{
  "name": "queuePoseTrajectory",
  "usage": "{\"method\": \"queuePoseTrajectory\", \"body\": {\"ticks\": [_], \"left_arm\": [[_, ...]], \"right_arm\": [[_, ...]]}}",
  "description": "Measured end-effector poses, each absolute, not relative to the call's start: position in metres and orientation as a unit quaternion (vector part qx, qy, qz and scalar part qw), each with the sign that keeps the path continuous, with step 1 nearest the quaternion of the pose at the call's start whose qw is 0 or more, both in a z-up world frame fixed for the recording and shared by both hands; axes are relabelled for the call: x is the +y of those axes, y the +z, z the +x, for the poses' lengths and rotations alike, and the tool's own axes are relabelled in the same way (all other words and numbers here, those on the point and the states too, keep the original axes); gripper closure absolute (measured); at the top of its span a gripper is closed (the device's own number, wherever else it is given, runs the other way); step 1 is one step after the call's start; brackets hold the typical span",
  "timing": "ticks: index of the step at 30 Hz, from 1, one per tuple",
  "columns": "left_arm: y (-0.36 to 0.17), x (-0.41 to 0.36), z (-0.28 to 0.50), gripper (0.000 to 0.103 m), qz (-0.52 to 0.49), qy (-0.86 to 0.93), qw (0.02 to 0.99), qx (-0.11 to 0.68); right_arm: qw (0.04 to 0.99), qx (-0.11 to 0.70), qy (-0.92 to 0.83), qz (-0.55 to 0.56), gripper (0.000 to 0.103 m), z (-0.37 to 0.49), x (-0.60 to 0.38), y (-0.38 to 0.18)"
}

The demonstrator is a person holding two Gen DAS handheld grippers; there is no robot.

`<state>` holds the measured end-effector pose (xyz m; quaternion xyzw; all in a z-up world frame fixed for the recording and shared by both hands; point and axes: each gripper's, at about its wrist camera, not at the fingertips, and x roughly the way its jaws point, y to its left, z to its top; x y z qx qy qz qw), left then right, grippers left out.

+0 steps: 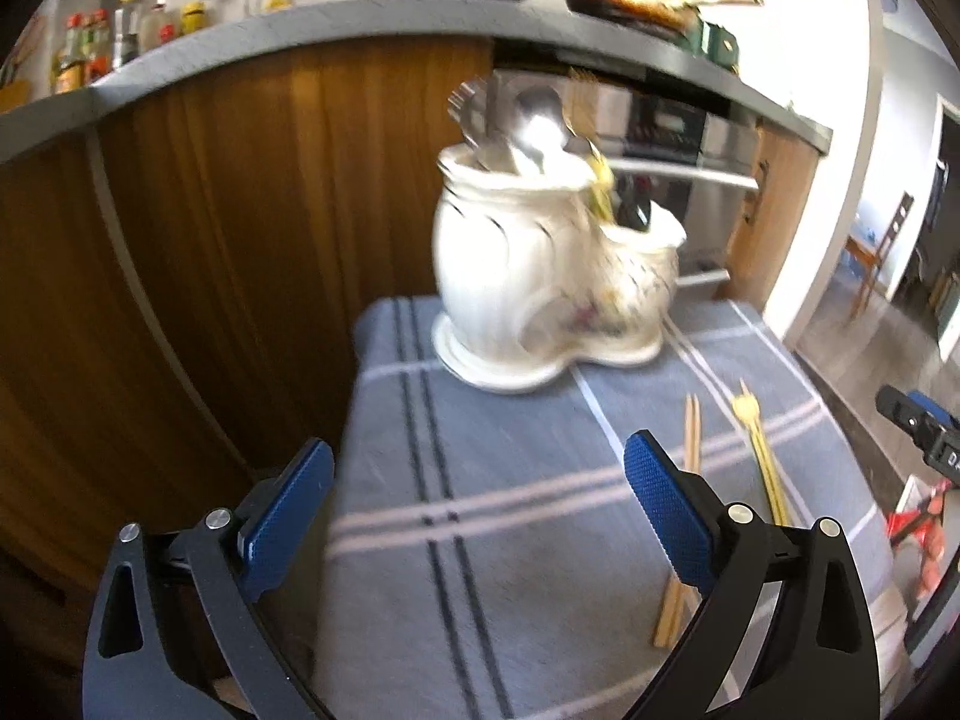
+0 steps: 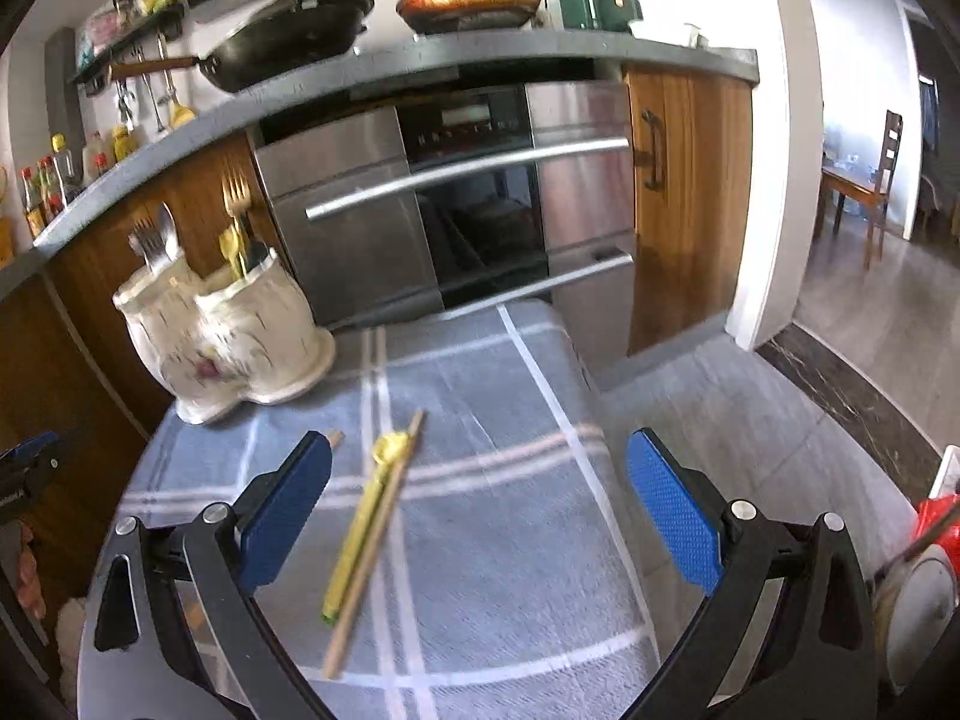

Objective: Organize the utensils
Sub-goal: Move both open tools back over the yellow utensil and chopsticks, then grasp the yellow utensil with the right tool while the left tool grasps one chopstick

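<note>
white holder point(image 2: 228, 330) beside oven point(image 2: 456, 204), chopstick point(image 2: 372, 546) across yellow spoon point(image 2: 360, 534)

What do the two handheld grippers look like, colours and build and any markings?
The left gripper and the right gripper look alike: black angular linkage arms with triangular cut-outs and round silver pivot pins, ending in flat fingers faced with blue, finely dimpled pads. At the edge of the left wrist view, the right gripper's black body shows white lettering, too cropped to read. No cables or sleeves show.
</note>
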<state>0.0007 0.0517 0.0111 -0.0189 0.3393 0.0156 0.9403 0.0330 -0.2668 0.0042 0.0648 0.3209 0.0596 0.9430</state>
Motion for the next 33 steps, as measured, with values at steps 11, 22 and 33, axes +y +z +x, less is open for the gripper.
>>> {"method": "queuePoseTrajectory", "body": {"ticks": [11,22,33], "left_arm": [[-0.026,0.014,0.004,0.006,0.013,-0.015,0.926,0.377],[-0.026,0.018,0.008,0.006,0.015,-0.013,0.925,0.379],[-0.028,0.019,0.009,0.006,0.016,-0.021,0.924,0.381]], "right_arm": [[0.925,0.366,0.097,0.022,0.041,0.037,-0.224,-0.028],[0.909,0.400,0.121,0.002,0.081,0.060,-0.188,-0.042],[0.899,0.423,0.107,-0.034,0.090,0.075,-0.168,-0.053]]}}
